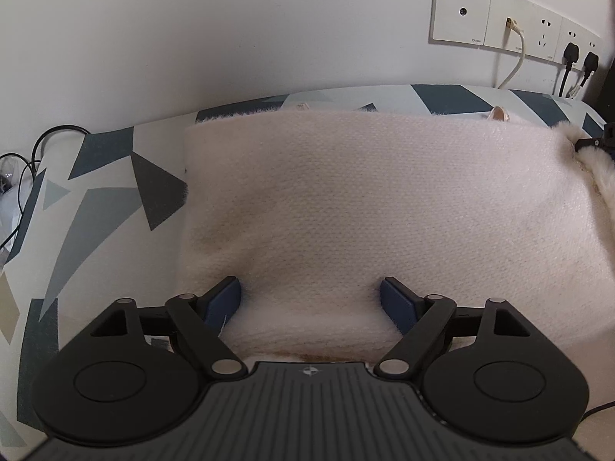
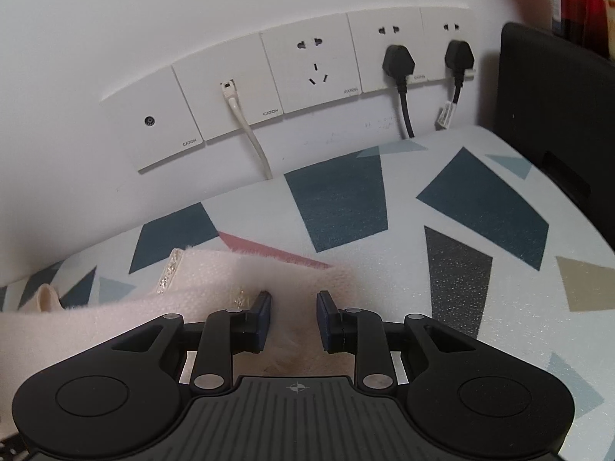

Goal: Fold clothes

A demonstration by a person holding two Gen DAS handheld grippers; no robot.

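Folded pink sweater (image 1: 365,199) on the patterned desk (image 2: 480,269); left gripper (image 1: 311,297) fingers wide over it, right gripper (image 2: 294,315) fingers narrow, pinching its fuzzy edge.

The left black two-finger gripper with blue pads (image 1: 310,292) tilts steeply downward, its jaws spread wide, one pad toward 9 o'clock and the other toward 3 o'clock of its own view. The pads press on nothing; pale pink fuzzy knit cloth (image 1: 365,199) lies under and between them. The right black two-finger gripper with blue pads (image 2: 294,317) also tilts downward, its jaws drawn to a narrow gap, the pads facing each other. The cloth's fluffy edge fills that gap; whether the pads pinch it cannot be told.
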